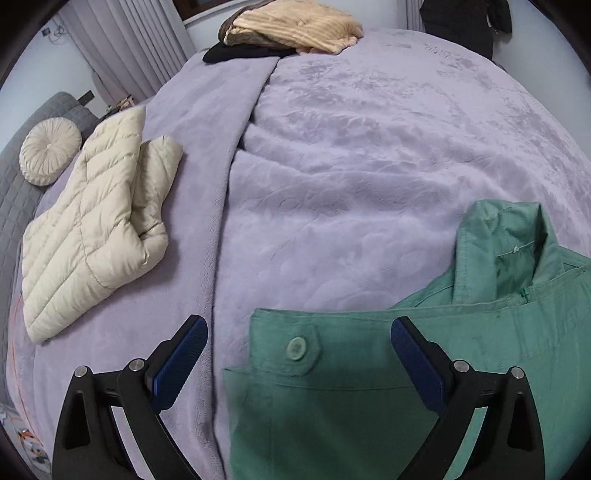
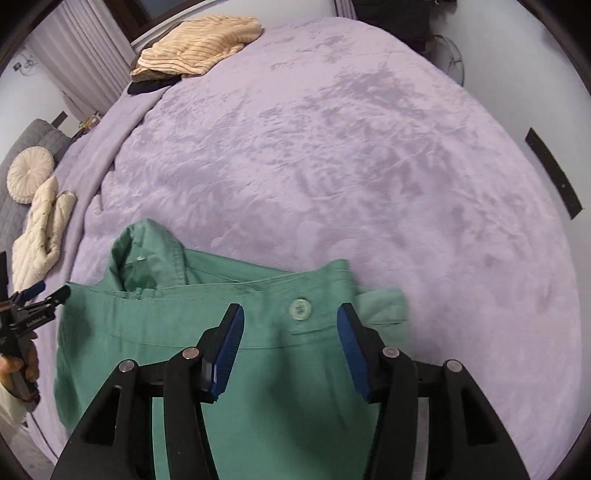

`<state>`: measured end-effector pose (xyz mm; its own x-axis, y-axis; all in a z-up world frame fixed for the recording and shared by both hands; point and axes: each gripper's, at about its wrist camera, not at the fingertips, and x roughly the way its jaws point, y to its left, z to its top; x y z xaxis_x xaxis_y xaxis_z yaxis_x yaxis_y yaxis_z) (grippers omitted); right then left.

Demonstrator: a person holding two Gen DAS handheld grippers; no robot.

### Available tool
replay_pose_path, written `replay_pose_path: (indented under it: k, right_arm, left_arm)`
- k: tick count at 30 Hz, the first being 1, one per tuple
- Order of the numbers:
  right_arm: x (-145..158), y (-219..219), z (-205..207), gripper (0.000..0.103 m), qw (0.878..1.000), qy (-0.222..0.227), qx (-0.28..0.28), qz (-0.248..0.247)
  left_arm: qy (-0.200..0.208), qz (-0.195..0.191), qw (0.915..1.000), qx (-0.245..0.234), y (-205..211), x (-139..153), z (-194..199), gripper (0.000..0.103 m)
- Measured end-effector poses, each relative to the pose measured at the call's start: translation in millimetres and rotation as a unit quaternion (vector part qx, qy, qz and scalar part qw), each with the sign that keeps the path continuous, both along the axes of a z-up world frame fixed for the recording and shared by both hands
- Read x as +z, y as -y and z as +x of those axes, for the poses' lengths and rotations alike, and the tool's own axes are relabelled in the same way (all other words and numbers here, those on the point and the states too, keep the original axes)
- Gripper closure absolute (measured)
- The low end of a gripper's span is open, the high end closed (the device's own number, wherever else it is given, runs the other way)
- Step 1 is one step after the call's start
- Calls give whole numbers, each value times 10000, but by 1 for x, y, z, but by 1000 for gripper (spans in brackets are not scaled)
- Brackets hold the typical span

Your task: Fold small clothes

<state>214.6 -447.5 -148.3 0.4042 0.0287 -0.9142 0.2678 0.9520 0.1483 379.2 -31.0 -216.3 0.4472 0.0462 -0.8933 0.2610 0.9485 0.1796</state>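
Observation:
A green garment (image 1: 332,406) with a collar and buttoned tabs lies flat on the lilac blanket (image 1: 369,147). My left gripper (image 1: 298,325) hangs open and wide over its left corner, where a green button (image 1: 297,349) sits on a tab. Nothing is pinched between its blue pads (image 1: 177,365). In the right wrist view the same garment (image 2: 147,325) spreads below my right gripper (image 2: 291,310), which stands open above another button (image 2: 301,308) near the right edge. The left gripper (image 2: 40,295) shows at that view's left border, held by a hand (image 2: 18,369).
A folded cream puffer jacket (image 1: 88,229) lies left of the garment beside a round cushion (image 1: 50,157). A tan ribbed pile (image 1: 295,27) on dark clothing sits at the bed's far end. The blanket (image 2: 332,166) stretches wide beyond the garment.

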Motion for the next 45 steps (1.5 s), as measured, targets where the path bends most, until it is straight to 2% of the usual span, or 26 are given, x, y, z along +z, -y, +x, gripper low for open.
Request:
replay_pose_path:
  k: [2,4,5,6,7,8,11,13,15,16,17,20,22,23,24,25,28,31,33,36,37,38,39,42,43,45]
  right_arm:
    - [-11,10,0,46,9995,-295,-47,-112]
    - [-28,13,4,47,9979,-602,-182,-151]
    - [-36,14,4,60,9974,-685,-225,-22]
    - [-42,14,4,87,9972,-696,-235,163]
    - [-44,12,5,87,9969,-713,-227,229]
    - [-40,9,4,88,9978,-624,-189,142]
    - [-43,15,6,88,9985,-532,-91,57]
    - [-57,23,9,85,9977,-641,-141,143]
    - [-59,30,6,79,9968,-573,-372,413]
    - [-56,33,3,75,9962,-541,-487,470]
    - [-49,34,-2,66,9959,-510,-596,444]
    - [-27,30,-19,65,9970,-375,-643,225]
    - [-10,19,-35,66,9976,-193,-532,403]
    - [-5,11,-42,69,9974,-139,-445,556]
    - [0,0,-50,76,9967,-87,-309,746]
    - [4,-17,-57,78,9953,-72,-109,959]
    - [2,-74,-78,79,9873,-185,429,1518]
    - [-17,-127,-92,79,9764,-438,750,1975]
    - [-39,-152,-99,80,9726,-689,841,2055]
    - [-69,-165,-103,83,9754,-956,914,1764]
    - [-73,-160,-105,83,9769,-995,882,1673]
    - [-73,-153,-107,88,9788,-1001,832,1580]
    - [-71,-144,-108,96,9808,-995,802,1474]
    - [-63,-102,-117,97,9880,-961,571,1069]
    - [-60,-84,-123,98,9902,-952,410,935]
    - [-51,-57,-132,99,9933,-930,178,655]
  left_arm:
    - [-254,-24,9994,249,-14,-12,8,2]
    - [-634,-258,9962,529,-25,-28,15,4]
    - [-742,-414,9945,614,-27,-33,15,28]
    - [-890,-581,9923,642,-26,-39,14,62]
    - [-923,-513,9919,700,-24,-40,14,63]
    - [-786,-469,9932,721,-23,-39,11,64]
    - [-621,-374,9953,635,-21,-42,9,64]
    - [-628,-365,9953,645,-24,-48,8,59]
    - [-558,-316,9948,790,-30,-43,6,44]
    - [-481,-294,9947,865,-35,-36,4,40]
    - [-417,-295,9948,884,-40,-29,1,37]
    - [-213,-172,9966,774,-50,-7,-14,37]
    - [-79,-73,9980,616,-50,9,-31,37]
    - [-39,-49,9986,534,-48,18,-43,37]
    - [-58,-113,9989,447,-46,25,-56,37]
    - [-123,-222,9990,369,-43,30,-67,37]
    - [-418,-609,9973,40,-19,32,-110,37]
    - [-865,-1127,9895,-254,16,18,-156,37]
    - [-1169,-1205,9853,-305,36,-2,-179,37]
    - [-1373,-946,9857,-233,44,-38,-202,37]
    - [-1363,-1027,9851,-215,39,-44,-204,37]
    - [-1319,-1153,9843,-208,30,-45,-207,37]
    - [-1290,-1111,9852,-201,23,-44,-207,37]
    - [-1016,-439,9938,-52,-3,-40,-202,37]
    - [-1001,-361,9942,123,-18,-40,-199,37]
    - [-1115,-644,9902,537,-52,-42,-192,37]
